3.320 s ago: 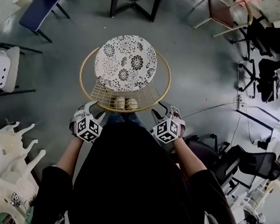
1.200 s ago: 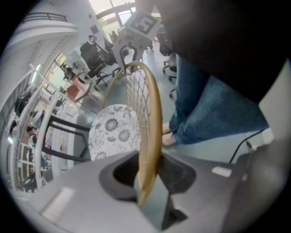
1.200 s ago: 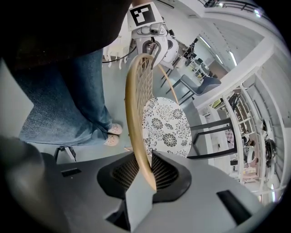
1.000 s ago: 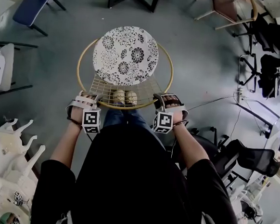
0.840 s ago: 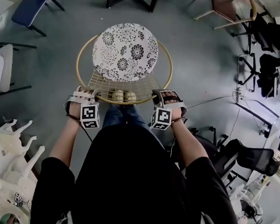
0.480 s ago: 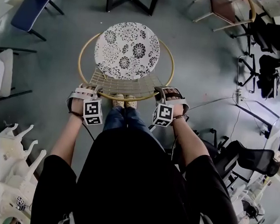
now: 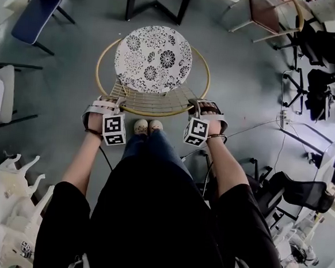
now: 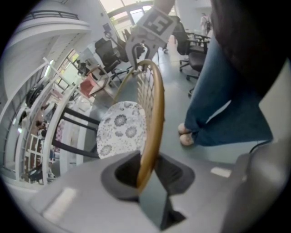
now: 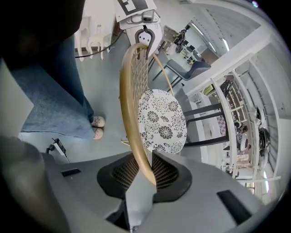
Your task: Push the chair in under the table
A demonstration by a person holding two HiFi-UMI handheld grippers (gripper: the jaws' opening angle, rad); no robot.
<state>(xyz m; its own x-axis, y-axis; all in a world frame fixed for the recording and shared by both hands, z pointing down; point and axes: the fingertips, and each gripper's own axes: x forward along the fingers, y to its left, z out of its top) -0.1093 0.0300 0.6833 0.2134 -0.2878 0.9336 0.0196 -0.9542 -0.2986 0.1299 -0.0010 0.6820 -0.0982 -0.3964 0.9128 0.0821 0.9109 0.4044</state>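
Observation:
The chair has a gold hoop frame point(image 7: 152, 111) and a round floral cushion point(image 7: 153, 59), and stands on the grey floor just short of the black table legs point(image 7: 157, 2). My left gripper point(image 7: 109, 101) is shut on the near left of the hoop. My right gripper point(image 7: 200, 104) is shut on the near right. In the left gripper view the gold rim point(image 8: 152, 118) runs between the jaws of the gripper point(image 8: 145, 179). The right gripper view shows the same rim point(image 9: 127, 104) clamped in that gripper point(image 9: 144, 175), with the cushion point(image 9: 162, 120) beyond.
The person's shoes point(image 7: 148, 125) stand just behind the hoop. A blue chair point(image 7: 35, 13) is at far left and a brown chair point(image 7: 269, 11) at far right. Black office chairs point(image 7: 324, 50) and a floor cable point(image 7: 260, 123) lie to the right. White furniture point(image 7: 6, 204) is at near left.
The chair and both grippers have moved forward toward the black table legs. The person's feet, earlier under the wire back, now show behind the hoop.

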